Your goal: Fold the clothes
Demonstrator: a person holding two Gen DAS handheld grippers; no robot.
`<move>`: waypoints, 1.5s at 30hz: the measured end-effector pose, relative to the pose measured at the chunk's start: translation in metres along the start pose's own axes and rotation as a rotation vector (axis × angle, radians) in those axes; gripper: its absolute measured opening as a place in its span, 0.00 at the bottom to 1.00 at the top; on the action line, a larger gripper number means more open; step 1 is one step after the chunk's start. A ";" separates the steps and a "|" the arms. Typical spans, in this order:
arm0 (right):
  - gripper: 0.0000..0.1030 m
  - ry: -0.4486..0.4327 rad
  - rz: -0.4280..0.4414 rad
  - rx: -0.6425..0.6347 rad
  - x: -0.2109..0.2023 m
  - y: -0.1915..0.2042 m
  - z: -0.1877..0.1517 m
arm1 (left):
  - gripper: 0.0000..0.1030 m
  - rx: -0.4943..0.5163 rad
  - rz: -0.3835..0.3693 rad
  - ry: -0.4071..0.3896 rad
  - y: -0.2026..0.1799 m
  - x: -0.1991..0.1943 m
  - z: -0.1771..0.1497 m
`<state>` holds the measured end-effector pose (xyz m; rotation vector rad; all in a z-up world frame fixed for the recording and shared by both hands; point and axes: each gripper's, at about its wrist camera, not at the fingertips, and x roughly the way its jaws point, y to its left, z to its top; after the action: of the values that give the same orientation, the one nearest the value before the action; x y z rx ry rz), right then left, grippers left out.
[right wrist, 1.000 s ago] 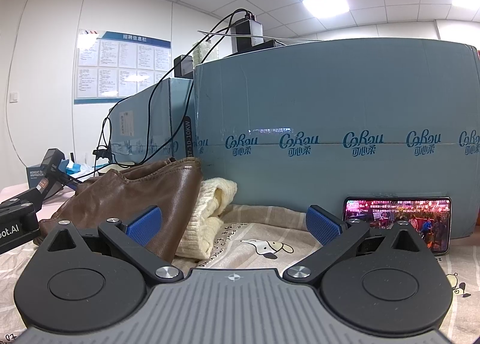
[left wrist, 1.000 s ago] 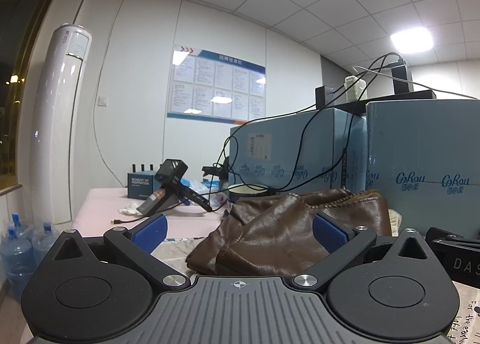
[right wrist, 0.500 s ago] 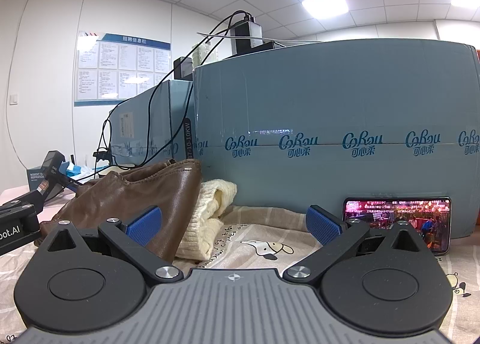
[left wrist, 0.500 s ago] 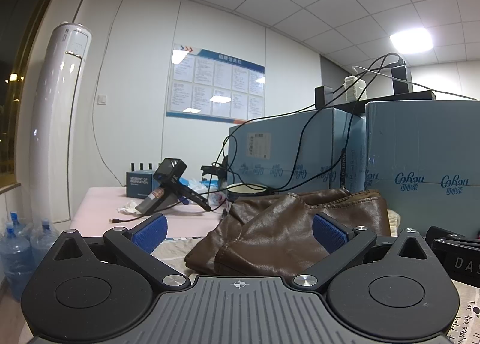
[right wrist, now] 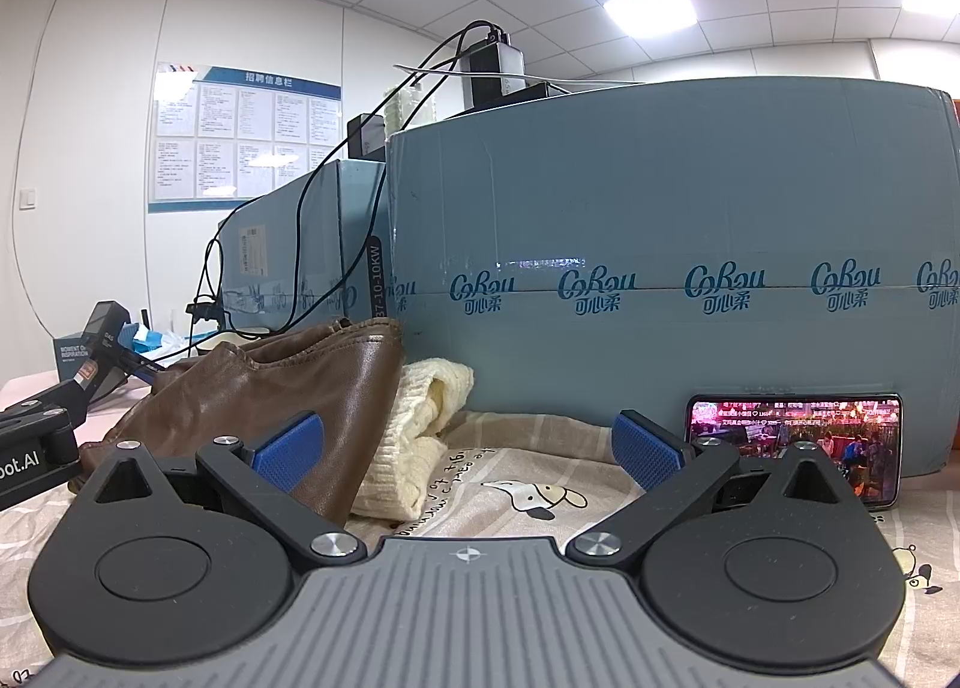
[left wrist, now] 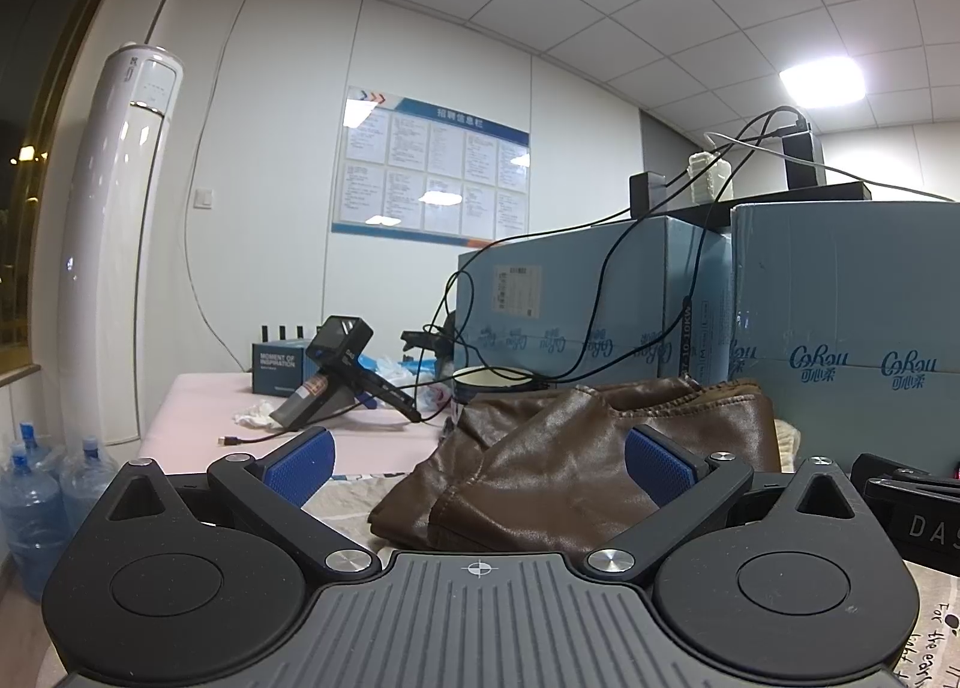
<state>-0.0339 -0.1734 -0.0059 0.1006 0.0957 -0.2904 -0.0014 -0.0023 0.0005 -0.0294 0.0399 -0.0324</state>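
Observation:
A brown leather garment lies in a folded heap on the printed table cloth; it also shows in the right wrist view. A cream knitted garment lies folded against its right side. My left gripper is open and empty, low at the table, just short of the leather garment. My right gripper is open and empty, in front of the cream garment. The other gripper's body shows at the edge of each view.
Large blue cardboard boxes stand right behind the clothes, with cables and chargers on top. A lit phone leans on the box at the right. A spare handheld gripper, a small box and a bowl sit at the far left of the table.

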 end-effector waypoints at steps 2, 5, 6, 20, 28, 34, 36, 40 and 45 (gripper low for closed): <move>1.00 0.000 0.000 0.000 0.000 0.000 0.000 | 1.00 0.000 0.000 0.000 0.000 0.000 0.000; 1.00 0.000 0.000 0.000 0.000 0.000 0.000 | 1.00 -0.001 0.000 0.000 0.000 0.000 0.000; 1.00 0.000 0.000 0.000 0.000 0.000 0.000 | 1.00 -0.001 -0.001 0.000 0.000 0.000 0.000; 1.00 -0.057 -0.002 0.024 -0.011 -0.003 0.002 | 1.00 -0.042 -0.033 -0.024 0.004 -0.004 0.002; 1.00 -0.057 0.000 0.036 -0.018 -0.002 0.004 | 1.00 -0.122 -0.109 -0.033 0.010 -0.005 0.004; 1.00 -0.045 -0.025 0.010 -0.028 0.004 0.004 | 1.00 -0.170 -0.159 -0.004 0.014 0.000 0.003; 1.00 -0.041 -0.048 0.000 -0.033 0.006 0.005 | 1.00 -0.199 -0.184 0.012 0.018 0.002 0.003; 1.00 -0.012 -0.106 0.029 -0.047 0.005 0.012 | 1.00 -0.237 -0.250 0.034 0.022 0.004 0.002; 1.00 0.017 -0.181 0.064 -0.078 -0.003 0.013 | 1.00 -0.275 -0.312 0.026 0.026 0.001 0.001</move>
<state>-0.1076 -0.1555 0.0149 0.1588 0.1131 -0.4732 0.0000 0.0236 0.0006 -0.3101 0.0650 -0.3389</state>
